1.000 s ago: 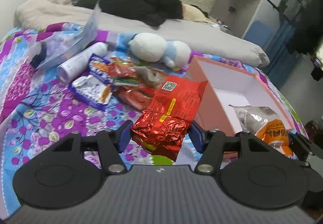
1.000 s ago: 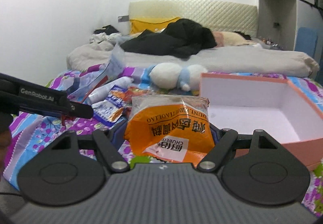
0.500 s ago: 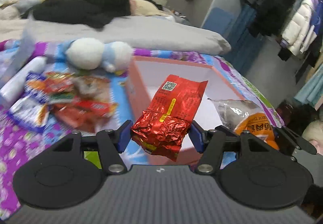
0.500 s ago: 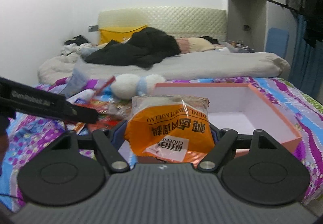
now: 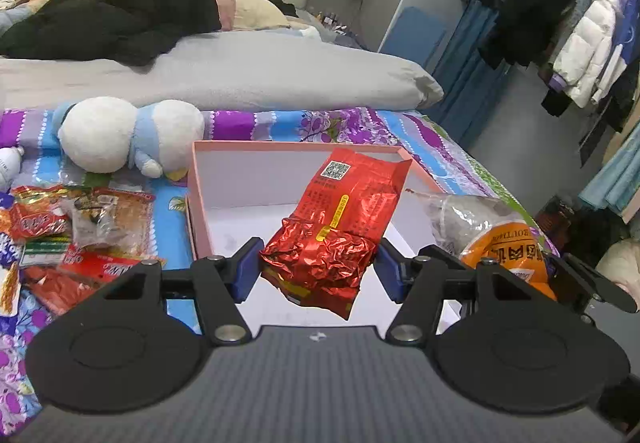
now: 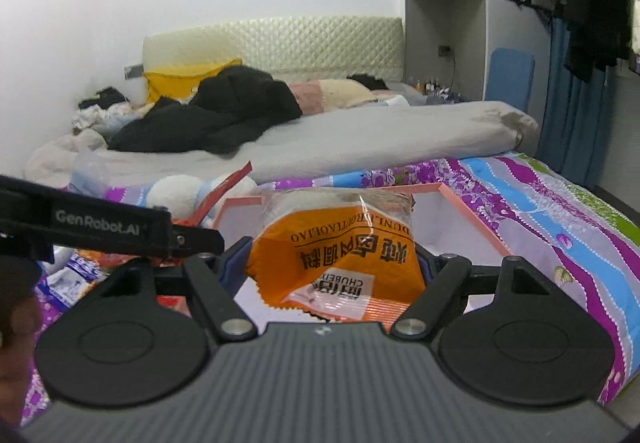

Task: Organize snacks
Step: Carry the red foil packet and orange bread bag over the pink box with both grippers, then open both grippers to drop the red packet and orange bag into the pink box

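My left gripper [image 5: 318, 269] is shut on a crinkled red foil snack packet [image 5: 336, 235], held above the open pink box [image 5: 224, 146] with its white inside. My right gripper [image 6: 334, 263] is shut on an orange and clear snack bag [image 6: 340, 251], held over the same pink box [image 6: 472, 211]. In the left wrist view that orange bag [image 5: 496, 243] and the right gripper hang at the box's right side. In the right wrist view the left gripper's black body [image 6: 100, 227] crosses at the left.
A heap of loose snack packets [image 5: 80, 227] lies on the purple flowered bedspread [image 5: 320, 123] left of the box. A white and blue plush toy [image 5: 128, 135] lies behind them. Beyond are a grey duvet [image 5: 240, 75] and black clothes. The bed's edge drops off at the right.
Both grippers have swung to the right with their packets, from over the snack heap to over the pink box. The box now lies right beneath the red packet.
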Available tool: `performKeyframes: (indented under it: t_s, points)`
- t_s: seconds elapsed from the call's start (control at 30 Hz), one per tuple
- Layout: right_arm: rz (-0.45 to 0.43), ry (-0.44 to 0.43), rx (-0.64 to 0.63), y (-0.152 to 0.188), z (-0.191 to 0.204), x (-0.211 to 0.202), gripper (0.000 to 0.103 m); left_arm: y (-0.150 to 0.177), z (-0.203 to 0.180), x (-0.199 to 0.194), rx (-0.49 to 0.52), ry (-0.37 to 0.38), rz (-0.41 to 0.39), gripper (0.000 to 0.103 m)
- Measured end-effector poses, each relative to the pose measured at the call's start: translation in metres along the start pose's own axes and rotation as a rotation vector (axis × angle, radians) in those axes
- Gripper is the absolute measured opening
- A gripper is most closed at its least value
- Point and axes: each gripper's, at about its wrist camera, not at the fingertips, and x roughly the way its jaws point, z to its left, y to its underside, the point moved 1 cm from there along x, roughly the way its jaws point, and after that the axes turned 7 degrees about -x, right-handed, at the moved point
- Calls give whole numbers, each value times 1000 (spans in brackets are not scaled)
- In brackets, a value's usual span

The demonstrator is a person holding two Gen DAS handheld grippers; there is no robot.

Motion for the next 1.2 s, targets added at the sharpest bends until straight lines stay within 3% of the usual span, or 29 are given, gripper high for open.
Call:
performKeyframes:
  t_s: [0.37,0.57,0.73,0.8,0.87,1.2]
  points:
    - [160,9,79,4,-39,59,79,-26,16,50,-28,-83,88,66]
    - [253,-24,75,13,-48,80,79,-24,19,68,-30,-91,127,66]
    - [276,-19,117,20,-55,81,80,-20,20,72,-60,-85,137,67]
    - [282,-21,134,23,-58,80,83,-19,17,70,-43,-105,126,77]
    - [283,-26,151,24,-62,80,85,-18,16,69,-37,-113,117,81]
    - [244,-12,185,24,-66,63,85,-12,14,45,-17,-84,72,81]
